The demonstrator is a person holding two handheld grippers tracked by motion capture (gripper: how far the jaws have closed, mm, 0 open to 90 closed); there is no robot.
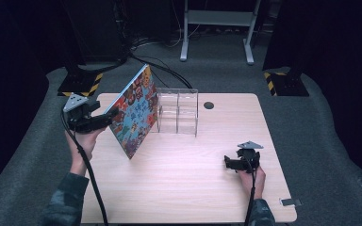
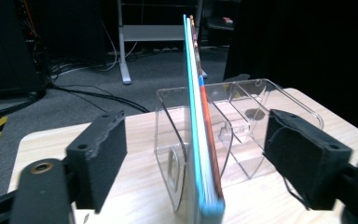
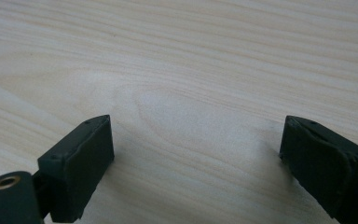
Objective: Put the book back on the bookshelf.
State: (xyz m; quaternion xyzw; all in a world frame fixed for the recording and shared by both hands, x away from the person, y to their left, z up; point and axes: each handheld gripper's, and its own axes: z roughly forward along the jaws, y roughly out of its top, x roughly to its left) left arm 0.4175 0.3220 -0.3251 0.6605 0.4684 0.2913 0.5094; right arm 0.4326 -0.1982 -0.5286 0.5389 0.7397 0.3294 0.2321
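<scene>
High view: picture book leans tilted against clear divider rack, bright cartoon cover. Left gripper view adds: jaws spread, book's edge btwn them, untouched. Right gripper spread over bare table.

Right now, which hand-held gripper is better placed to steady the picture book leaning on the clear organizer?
Left. The left hand-held gripper straddles the picture book, pads open either side of its edge, beside the clear organizer. The right hand-held gripper sits open over bare table, far from both.
</scene>
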